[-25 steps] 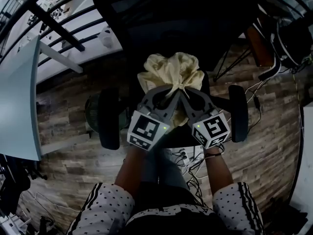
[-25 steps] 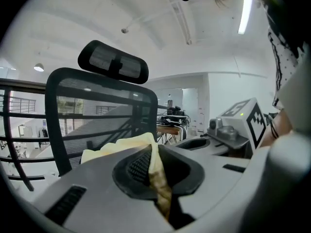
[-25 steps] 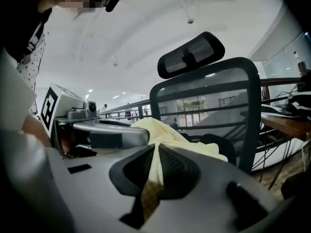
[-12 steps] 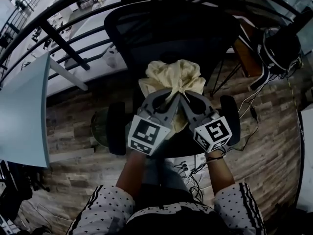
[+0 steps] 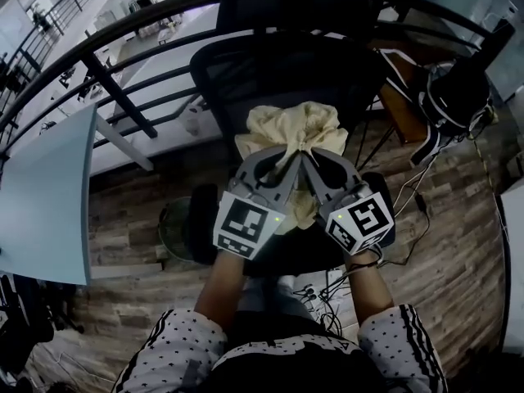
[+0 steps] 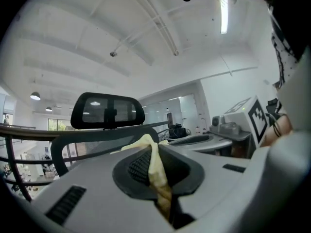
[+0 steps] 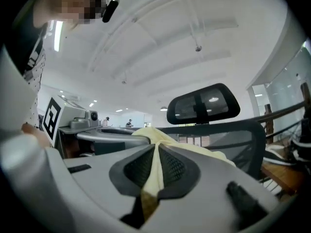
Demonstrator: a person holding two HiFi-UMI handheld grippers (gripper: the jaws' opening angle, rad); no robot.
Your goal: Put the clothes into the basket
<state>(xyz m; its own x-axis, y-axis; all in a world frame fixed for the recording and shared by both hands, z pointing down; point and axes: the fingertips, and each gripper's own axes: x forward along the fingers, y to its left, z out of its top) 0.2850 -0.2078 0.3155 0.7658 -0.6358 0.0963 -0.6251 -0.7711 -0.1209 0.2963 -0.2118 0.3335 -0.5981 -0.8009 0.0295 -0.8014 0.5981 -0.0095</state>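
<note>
A pale yellow garment [image 5: 288,131] hangs bunched in the air in front of a black office chair [image 5: 282,64]. Both grippers hold it side by side, tips meeting at the cloth. My left gripper [image 5: 288,164] is shut on a fold of the garment [image 6: 156,171], which is pinched between its ribbed pads [image 6: 138,167]. My right gripper [image 5: 311,162] is likewise shut on the garment [image 7: 151,176], with the cloth squeezed between its pads [image 7: 171,166]. No basket shows in any view.
The chair's armrests [image 5: 202,219] flank the grippers and its headrest [image 6: 108,110] stands ahead. A black railing [image 5: 106,80] runs across the back left. A pale table edge [image 5: 41,195] is at left. Cables [image 5: 323,281] lie on the wood floor; a headset [image 5: 454,97] hangs right.
Both grippers have risen together with the garment, still pinched. The chair seat and floor have dropped lower in the head view, and more of the railing and chair back shows.
</note>
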